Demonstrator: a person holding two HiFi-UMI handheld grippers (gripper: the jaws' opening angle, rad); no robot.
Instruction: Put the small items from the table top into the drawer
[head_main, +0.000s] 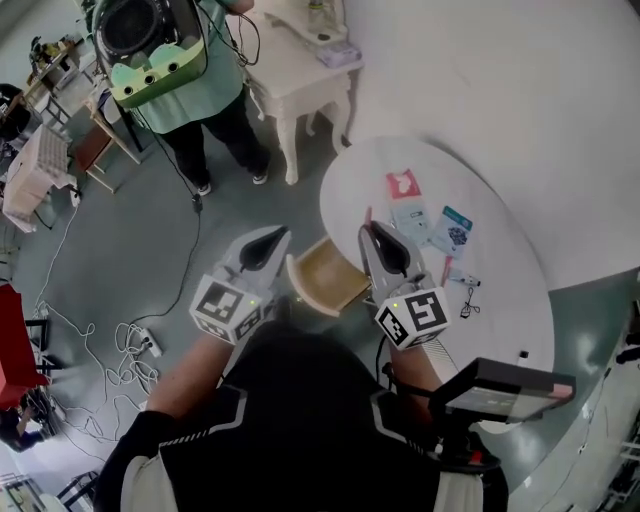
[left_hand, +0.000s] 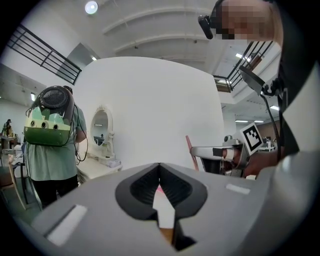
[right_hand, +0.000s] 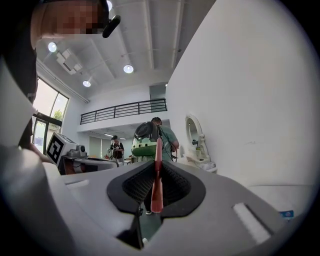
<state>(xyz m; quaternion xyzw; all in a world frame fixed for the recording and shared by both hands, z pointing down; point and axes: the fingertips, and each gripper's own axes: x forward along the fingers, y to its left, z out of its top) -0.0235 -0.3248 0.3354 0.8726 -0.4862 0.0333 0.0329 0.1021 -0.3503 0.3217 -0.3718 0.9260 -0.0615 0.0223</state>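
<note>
A white oval table (head_main: 500, 190) carries small items: a red packet (head_main: 404, 184), a white-blue packet (head_main: 410, 217), a blue card (head_main: 452, 228) and a small metal tool (head_main: 470, 300). Under the table's left edge an open drawer (head_main: 325, 275) shows its wooden inside. My right gripper (head_main: 372, 228) (right_hand: 156, 167) hovers over the table edge beside the drawer, shut on a thin red stick (right_hand: 157, 175) that stands upright between its pads. My left gripper (head_main: 280, 232) (left_hand: 159, 167) is left of the drawer, shut with nothing in it. From the left gripper view the stick (left_hand: 189, 150) rises from the right gripper.
A person in a green shirt with a backpack device (head_main: 165, 60) stands at the back left beside a white dressing table (head_main: 300, 60). Cables and a power strip (head_main: 140, 340) lie on the grey floor. A curved white wall runs behind the table.
</note>
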